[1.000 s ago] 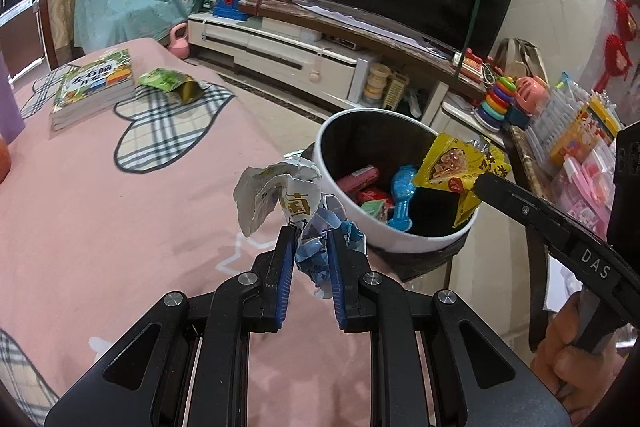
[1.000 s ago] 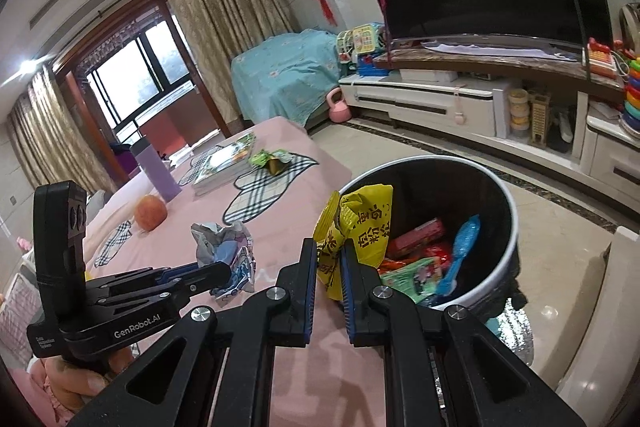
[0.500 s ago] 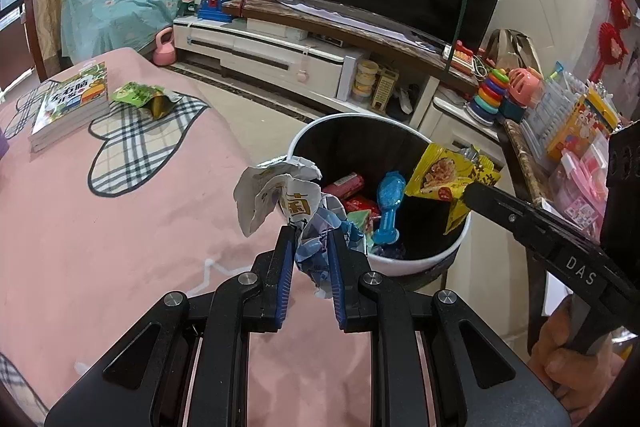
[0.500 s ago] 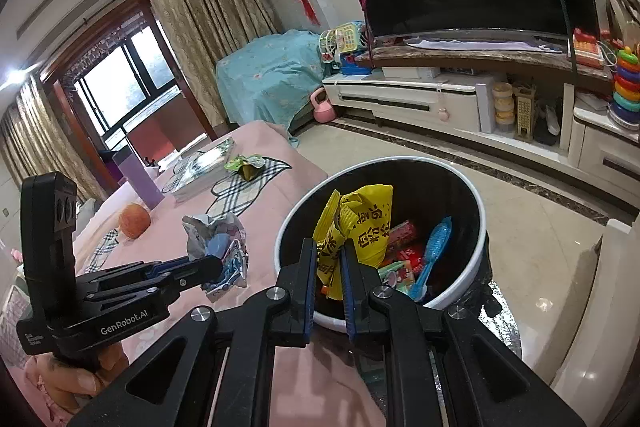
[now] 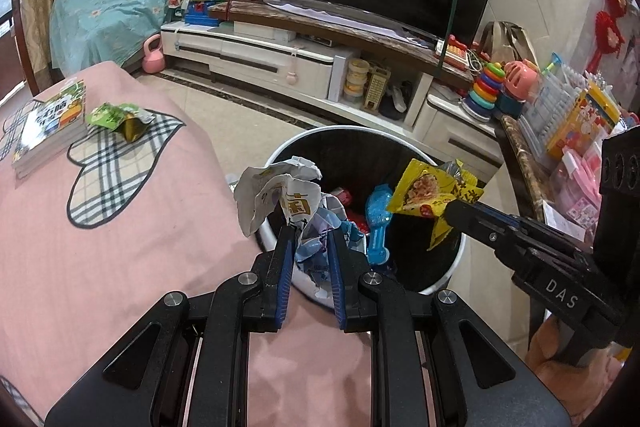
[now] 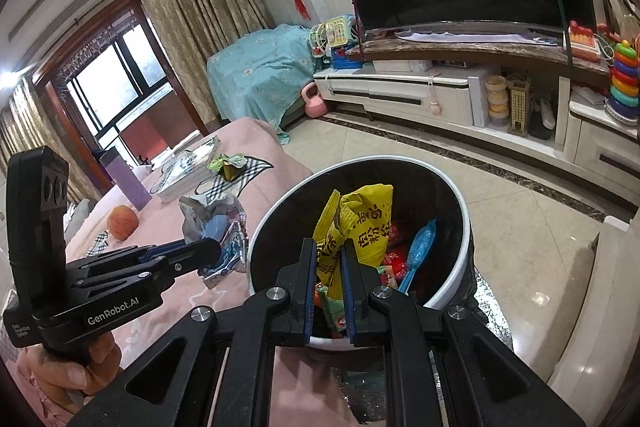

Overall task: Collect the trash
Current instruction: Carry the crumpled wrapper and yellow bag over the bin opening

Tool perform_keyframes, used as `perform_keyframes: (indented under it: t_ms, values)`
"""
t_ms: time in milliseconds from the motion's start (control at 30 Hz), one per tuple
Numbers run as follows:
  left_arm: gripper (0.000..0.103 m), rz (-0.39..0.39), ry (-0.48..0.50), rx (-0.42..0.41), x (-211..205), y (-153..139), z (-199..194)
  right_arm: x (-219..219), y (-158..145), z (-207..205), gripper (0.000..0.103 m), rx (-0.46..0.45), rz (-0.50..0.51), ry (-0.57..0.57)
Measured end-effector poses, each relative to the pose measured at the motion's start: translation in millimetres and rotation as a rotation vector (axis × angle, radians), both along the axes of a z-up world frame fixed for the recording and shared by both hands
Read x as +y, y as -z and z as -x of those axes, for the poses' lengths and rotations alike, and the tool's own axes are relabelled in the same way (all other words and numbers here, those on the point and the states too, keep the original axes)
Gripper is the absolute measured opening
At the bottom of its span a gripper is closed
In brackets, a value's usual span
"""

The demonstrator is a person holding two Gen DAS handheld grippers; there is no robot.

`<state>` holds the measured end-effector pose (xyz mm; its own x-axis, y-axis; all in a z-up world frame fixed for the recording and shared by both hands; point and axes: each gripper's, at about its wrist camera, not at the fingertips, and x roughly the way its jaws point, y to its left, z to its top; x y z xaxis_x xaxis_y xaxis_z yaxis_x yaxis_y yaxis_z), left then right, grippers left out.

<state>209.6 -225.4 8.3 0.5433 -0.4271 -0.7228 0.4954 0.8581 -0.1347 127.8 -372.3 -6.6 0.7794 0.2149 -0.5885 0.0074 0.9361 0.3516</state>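
My left gripper (image 5: 310, 239) is shut on a crumpled white and blue wrapper (image 5: 288, 199), held at the near rim of the round white bin (image 5: 450, 271). My right gripper (image 6: 328, 251) is shut on a yellow snack bag (image 6: 360, 223), which hangs over the bin's dark inside (image 6: 420, 187). In the left wrist view the yellow snack bag (image 5: 428, 193) and the right gripper (image 5: 452, 209) reach in from the right. The right wrist view shows the left gripper (image 6: 214, 251) with its crumpled wrapper (image 6: 212, 217) just left of the bin. Wrappers and a blue plastic piece (image 5: 378, 223) lie in the bin.
A green wrapper (image 5: 118, 115) and a stack of books (image 5: 50, 121) lie on the pink cloth (image 5: 100, 247) at the far left. An orange fruit (image 6: 122, 221) and a purple bottle (image 6: 124, 181) stand further back. A TV stand (image 5: 280, 55) and toy shelves (image 5: 560, 115) ring the tiled floor.
Both grippers have moved toward the bin with their trash. The crumpled wrapper went from over the pink cloth to the bin's rim, and the yellow bag now hangs over the bin's opening.
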Motion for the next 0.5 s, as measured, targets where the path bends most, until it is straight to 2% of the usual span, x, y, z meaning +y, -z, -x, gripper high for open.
perform_keyframes:
  t_ms: [500]
  values:
    - [0.016, -0.03, 0.011, 0.014, -21.5, 8.9, -12.7, -7.5, 4.1, -8.1, 0.012, 0.018, -0.008, 0.011]
